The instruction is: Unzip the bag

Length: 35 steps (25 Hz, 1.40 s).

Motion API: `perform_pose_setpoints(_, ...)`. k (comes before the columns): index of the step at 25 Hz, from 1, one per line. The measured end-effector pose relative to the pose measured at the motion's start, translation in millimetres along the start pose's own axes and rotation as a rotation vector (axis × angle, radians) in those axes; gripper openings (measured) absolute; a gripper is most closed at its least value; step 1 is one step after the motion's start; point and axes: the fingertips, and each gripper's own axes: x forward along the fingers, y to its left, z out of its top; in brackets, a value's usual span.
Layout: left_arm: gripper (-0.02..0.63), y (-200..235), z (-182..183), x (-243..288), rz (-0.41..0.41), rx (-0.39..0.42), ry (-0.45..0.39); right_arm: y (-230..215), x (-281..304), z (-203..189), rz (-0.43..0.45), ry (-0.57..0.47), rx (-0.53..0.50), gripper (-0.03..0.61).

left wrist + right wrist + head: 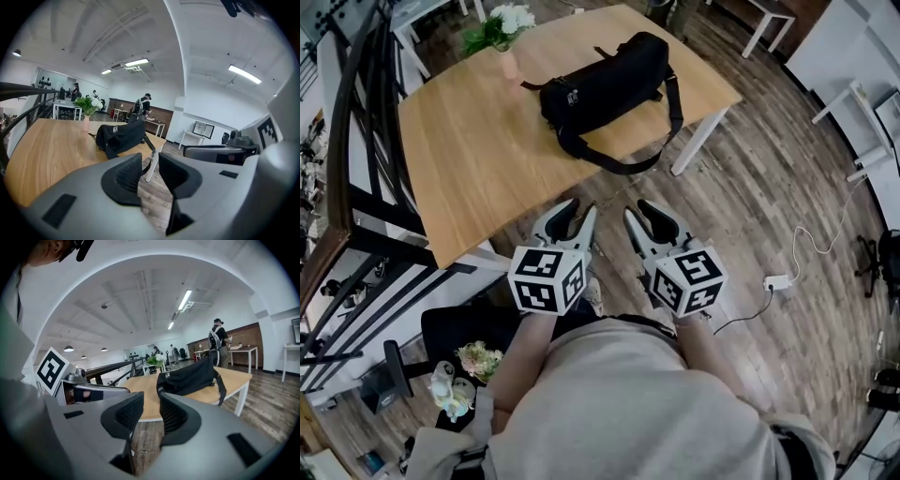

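Hovering side by side above the wooden floor (pixel 769 187), the left gripper (pixel 581 208) and the right gripper (pixel 637 208) are held close in front of the person's body. Each carries its marker cube (pixel 546 278) at the end nearest the hands. Both point toward the bag (pixel 605 84), which lies well apart from them on the light wooden surface (pixel 469 159), ahead of the fingertips.

In the left gripper view, the left gripper's fingers (pixel 124 178) stand released. A narrow gap separates the dark ribbed pads, and only floor shows through it. In the right gripper view, the right gripper's fingers (pixel 123 416) are likewise released, slightly parted with nothing between them. Neither pair touches anything.

The bag is black, long and soft, and it rests toward the right-hand part of the surface as seen from the fingers. Its shoulder strap (pixel 623 167) loops out from the bag toward the fingers and reaches the near edge of the surface. Along the left fingers the bag sits ahead and a little to the left. Along the right fingers it sits ahead and a little to the right.

Farther off and to the left of the fingers, a pink vase of white flowers (pixel 504 37) stands upright near the far edge of the surface, apart from the bag. A white cable with a plug (pixel 778 281) lies on the floor to the right of the right fingers. A dark railing (pixel 356 141) runs along to the left of the left fingers.
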Motion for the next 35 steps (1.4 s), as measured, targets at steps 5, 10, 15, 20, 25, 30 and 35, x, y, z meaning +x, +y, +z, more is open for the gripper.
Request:
perform_pose_setpoints(5, 0.104, 18, 15, 29, -0.035, 0.006, 0.012, -9, 38, 16, -0.008, 0.011, 0.000, 0.106)
perform_pose_setpoints(10, 0.104, 37, 16, 43, -0.027, -0.026, 0.031, -12, 68, 22, 0.017, 0.039, -0.015, 0.106)
perform_pose_setpoints(15, 0.104, 57, 20, 56, 0.004, -0.038, 0.040, -16, 90, 25, 0.047, 0.050, -0.005, 0.106)
perform_pose_setpoints(20, 0.106, 74, 29, 70, 0.046, -0.048, 0.031, -28, 109, 34, 0.072, 0.044, -0.011, 0.106)
perform_pose_setpoints(25, 0.104, 90, 36, 89, 0.098, -0.056, 0.017, -39, 135, 42, 0.132, 0.050, -0.030, 0.106)
perform_pose_setpoints(30, 0.106, 109, 52, 123, 0.163, -0.059, 0.011, -67, 166, 56, 0.185, 0.059, -0.042, 0.101)
perform_pose_setpoints(35, 0.104, 131, 70, 145, 0.248, -0.081, -0.009, -90, 197, 75, 0.251, 0.062, -0.054, 0.100)
